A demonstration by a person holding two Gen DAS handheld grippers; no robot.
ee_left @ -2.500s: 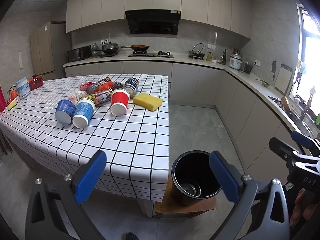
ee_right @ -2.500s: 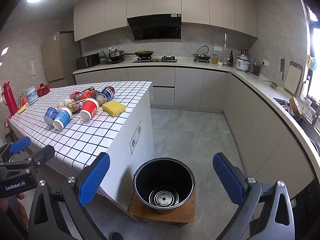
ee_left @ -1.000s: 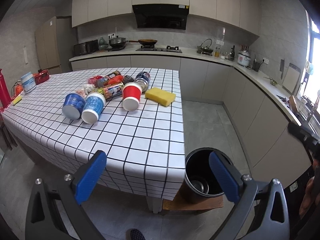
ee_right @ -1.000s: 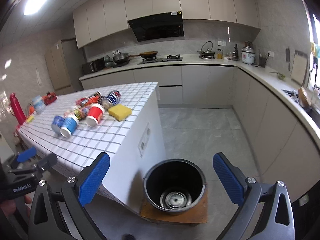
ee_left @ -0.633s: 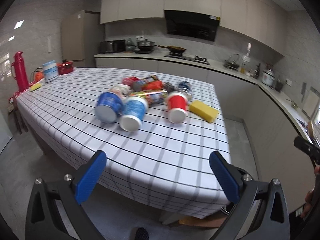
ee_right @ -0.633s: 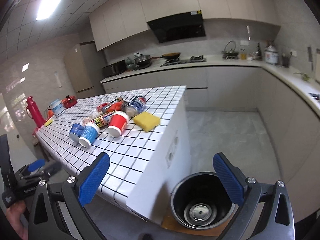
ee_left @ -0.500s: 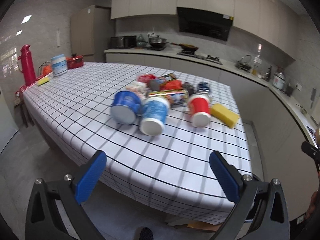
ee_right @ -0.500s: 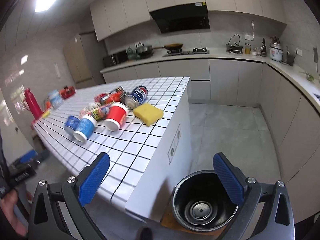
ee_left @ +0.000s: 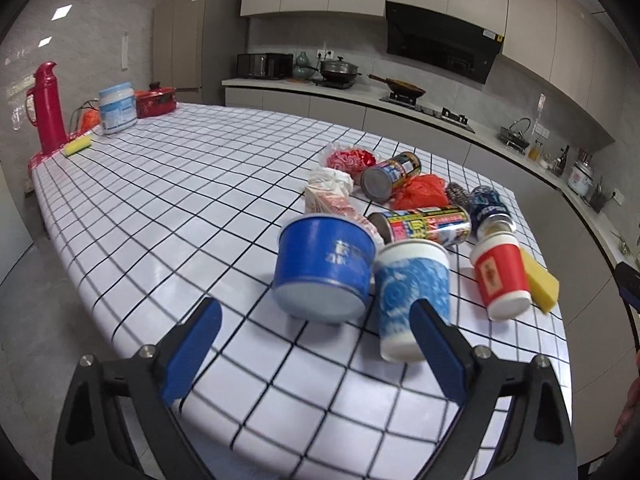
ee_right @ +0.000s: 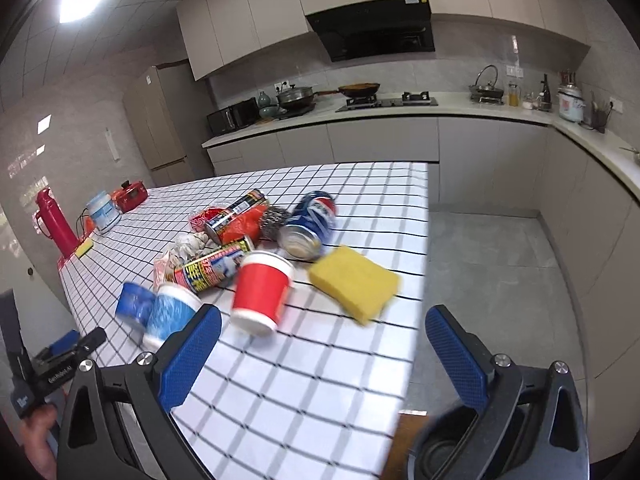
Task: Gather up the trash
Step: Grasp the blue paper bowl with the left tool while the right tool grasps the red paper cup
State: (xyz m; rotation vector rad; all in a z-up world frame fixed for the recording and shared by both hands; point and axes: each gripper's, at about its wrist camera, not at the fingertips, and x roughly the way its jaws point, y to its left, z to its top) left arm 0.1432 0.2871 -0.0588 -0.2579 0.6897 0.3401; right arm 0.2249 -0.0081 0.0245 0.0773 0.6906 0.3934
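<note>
A pile of trash lies on the checked table (ee_left: 180, 208): a dark blue tub (ee_left: 325, 269), a light blue paper cup (ee_left: 412, 298), a red paper cup (ee_left: 500, 278), printed cans (ee_left: 426, 225), a Pepsi can (ee_right: 310, 222), red bags and crumpled wrappers. My left gripper (ee_left: 316, 354) is open and empty, just in front of the blue tub and the light blue cup. My right gripper (ee_right: 322, 356) is open and empty above the table's near edge, short of the red cup (ee_right: 262, 292). The black bin (ee_right: 448, 452) shows partly at the bottom right, on the floor beside the table.
A yellow sponge (ee_right: 354, 282) lies right of the red cup. At the table's far left end stand a red thermos (ee_left: 50, 110), a white jar (ee_left: 117, 109) and a red pot (ee_left: 155, 100). Kitchen counters (ee_right: 400, 110) run along the back and right walls.
Both grippers have risen from the bin and swung left towards the table. The trash pile is now much closer in both views, and the bin has dropped to the frame edge.
</note>
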